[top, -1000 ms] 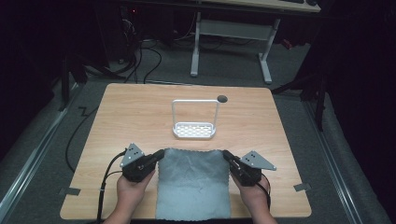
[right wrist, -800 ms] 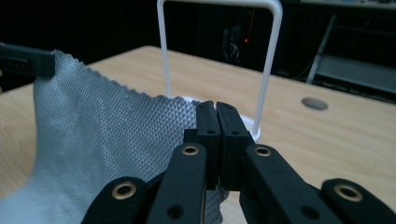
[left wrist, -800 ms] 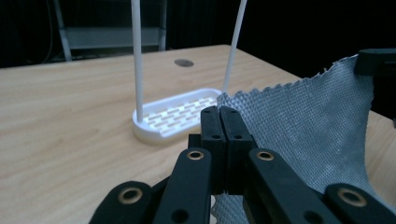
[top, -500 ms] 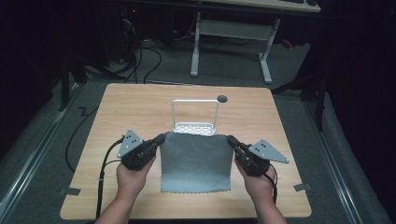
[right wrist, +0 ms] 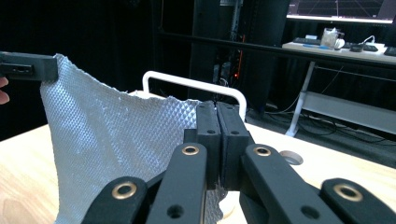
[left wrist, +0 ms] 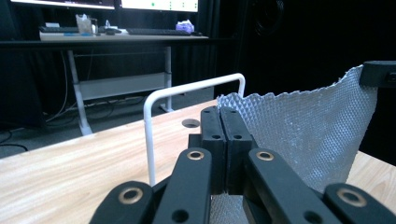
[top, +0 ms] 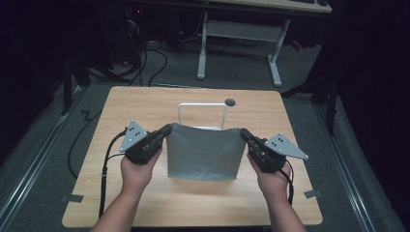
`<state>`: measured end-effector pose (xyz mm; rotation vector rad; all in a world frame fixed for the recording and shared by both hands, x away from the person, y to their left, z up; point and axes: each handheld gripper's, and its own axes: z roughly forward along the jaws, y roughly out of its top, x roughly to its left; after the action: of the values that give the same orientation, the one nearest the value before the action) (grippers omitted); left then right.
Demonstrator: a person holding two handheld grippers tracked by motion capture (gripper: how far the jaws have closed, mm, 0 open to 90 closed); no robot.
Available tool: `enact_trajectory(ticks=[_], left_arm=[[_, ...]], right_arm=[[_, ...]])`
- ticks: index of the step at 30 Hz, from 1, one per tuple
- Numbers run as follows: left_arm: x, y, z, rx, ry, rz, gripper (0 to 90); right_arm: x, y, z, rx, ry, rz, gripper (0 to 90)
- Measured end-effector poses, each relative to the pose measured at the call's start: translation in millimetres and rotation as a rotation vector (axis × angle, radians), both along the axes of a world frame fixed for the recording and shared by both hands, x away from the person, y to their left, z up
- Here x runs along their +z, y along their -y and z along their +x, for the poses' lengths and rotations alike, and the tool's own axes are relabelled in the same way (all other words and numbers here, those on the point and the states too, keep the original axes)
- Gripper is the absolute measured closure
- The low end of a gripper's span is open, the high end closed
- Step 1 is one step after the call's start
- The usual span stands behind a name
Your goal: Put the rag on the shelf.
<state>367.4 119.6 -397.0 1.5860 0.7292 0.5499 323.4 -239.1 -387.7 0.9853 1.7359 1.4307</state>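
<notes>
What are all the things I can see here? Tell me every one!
grey waffle-textured cloth: one, grey, held up by its two top corners above the table
white wire rack with a hoop handle: one, white, standing on the table behind the cloth
light wooden table: one, pale wood, with a round hole near its far edge
white-legged desk: one, on the floor beyond the table
black cables: several, on the grey floor at far left
left gripper: one, black, shut on the cloth's left top corner
right gripper: one, black, shut on the cloth's right top corner
hands: two, holding the grippers
</notes>
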Motion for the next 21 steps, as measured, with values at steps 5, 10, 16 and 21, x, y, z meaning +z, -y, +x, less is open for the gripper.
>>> enact_trajectory(ticks=[5, 10, 16, 21], left_arm=[[3.9, 0.3, 9.1, 0.013, 0.003, 0.012, 90.0], [5.6, 1.2, 23.1, 0.029, 0.008, 0.025, 90.0], [7.0, 3.7, 42.8, 0.045, 0.010, 0.032, 90.0], [7.6, 4.7, 54.9, 0.048, 0.008, 0.027, 90.0]], right_arm=[[6.6, 1.0, 7.3, 0.003, 0.014, 0.007, 89.6], [8.2, -1.8, 18.6, -0.002, 0.010, 0.010, 89.6], [8.8, -3.3, 35.3, -0.014, 0.000, 0.007, 89.7], [10.1, -2.4, 48.9, -0.016, -0.007, 0.018, 89.7]])
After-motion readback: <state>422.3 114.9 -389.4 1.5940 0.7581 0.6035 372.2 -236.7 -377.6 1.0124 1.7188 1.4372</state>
